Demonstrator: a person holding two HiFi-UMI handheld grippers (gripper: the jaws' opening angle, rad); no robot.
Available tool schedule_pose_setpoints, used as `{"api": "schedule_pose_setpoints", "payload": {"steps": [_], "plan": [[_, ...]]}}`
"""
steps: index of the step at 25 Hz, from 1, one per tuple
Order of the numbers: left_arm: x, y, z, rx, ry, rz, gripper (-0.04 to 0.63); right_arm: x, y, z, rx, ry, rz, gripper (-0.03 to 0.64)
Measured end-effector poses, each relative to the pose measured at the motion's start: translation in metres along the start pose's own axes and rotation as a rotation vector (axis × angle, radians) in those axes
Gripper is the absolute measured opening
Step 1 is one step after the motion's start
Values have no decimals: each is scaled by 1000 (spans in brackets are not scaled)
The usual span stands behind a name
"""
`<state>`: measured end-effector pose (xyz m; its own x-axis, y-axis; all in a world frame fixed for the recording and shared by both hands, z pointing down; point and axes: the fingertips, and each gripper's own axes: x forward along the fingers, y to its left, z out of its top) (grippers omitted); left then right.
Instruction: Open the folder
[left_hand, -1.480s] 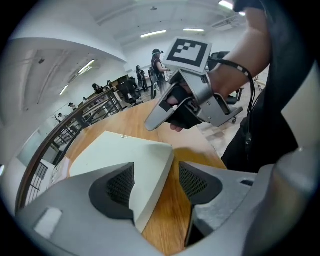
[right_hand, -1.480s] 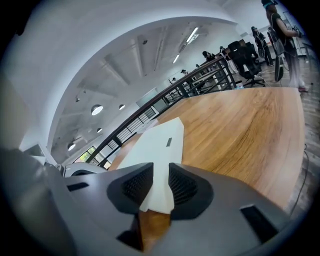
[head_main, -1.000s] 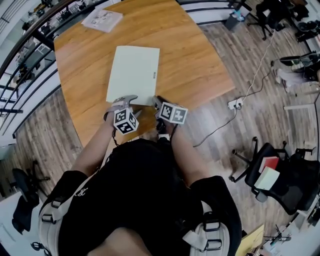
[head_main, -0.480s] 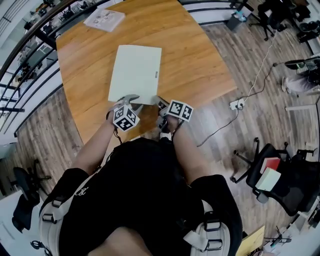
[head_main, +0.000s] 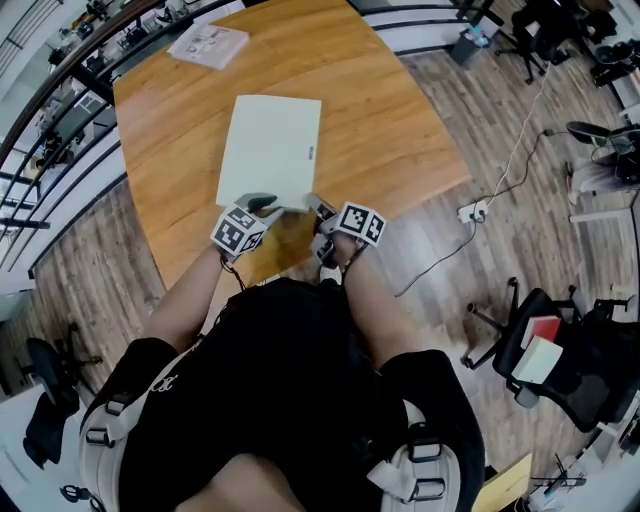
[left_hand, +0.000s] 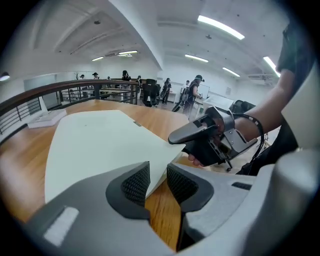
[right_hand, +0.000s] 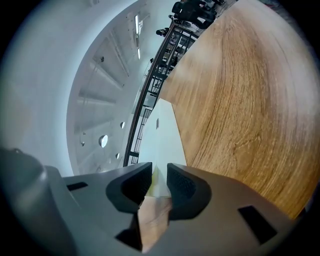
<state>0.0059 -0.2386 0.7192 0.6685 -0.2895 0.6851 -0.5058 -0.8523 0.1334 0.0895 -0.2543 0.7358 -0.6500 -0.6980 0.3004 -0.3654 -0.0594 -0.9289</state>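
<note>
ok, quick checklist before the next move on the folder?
1. The folder lies on the table, not yet opened: ok.
2. Its near edge sits between the left gripper jaws: ok.
3. Left grip closed on that edge: not ok. The jaws have just been closing, but a gap shows.
4. The near right corner sits between the right gripper jaws: ok.
5. Right grip closed on the corner: not ok. The jaws have just been opening and the pads are clear of it.
6. Left jaws around the cover alone, not the whole folder: cannot tell.
</note>
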Motion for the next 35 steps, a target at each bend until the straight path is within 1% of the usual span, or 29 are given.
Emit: {"api": "schedule_pose_setpoints", "payload": {"steps": [3,8,12,18,23,25,29,30,35], "plan": [[-1,0,2,-30,-12,-16,106,-1,0,2,31,-13,10,98],[-2,0,2,-18,-10,-26,101,-2,2,4,97,-43,51,107],[-2,-1,1,-2,-10,-31,100,-2,4,3,118,-65,71,117],[-3,-1,1,-32,-28,-57,97,-3,4,5,144,-87,87,129],[-6,-1,3,-114,-73,-90,84,-2,1,5,148,-88,72,123],[-7,1,3,-154,-95,-101,83,-1,-1,3,140,-73,56,106],[-12,4,6,-258,-150,-153,78,1,-5,3,81,-50,8,61],[-14,5,8,-278,-162,-165,77,0,-5,3,70,-45,-1,60],[-29,5,22,-330,-230,-198,67,-1,-4,1,16,-9,-29,60]]}}
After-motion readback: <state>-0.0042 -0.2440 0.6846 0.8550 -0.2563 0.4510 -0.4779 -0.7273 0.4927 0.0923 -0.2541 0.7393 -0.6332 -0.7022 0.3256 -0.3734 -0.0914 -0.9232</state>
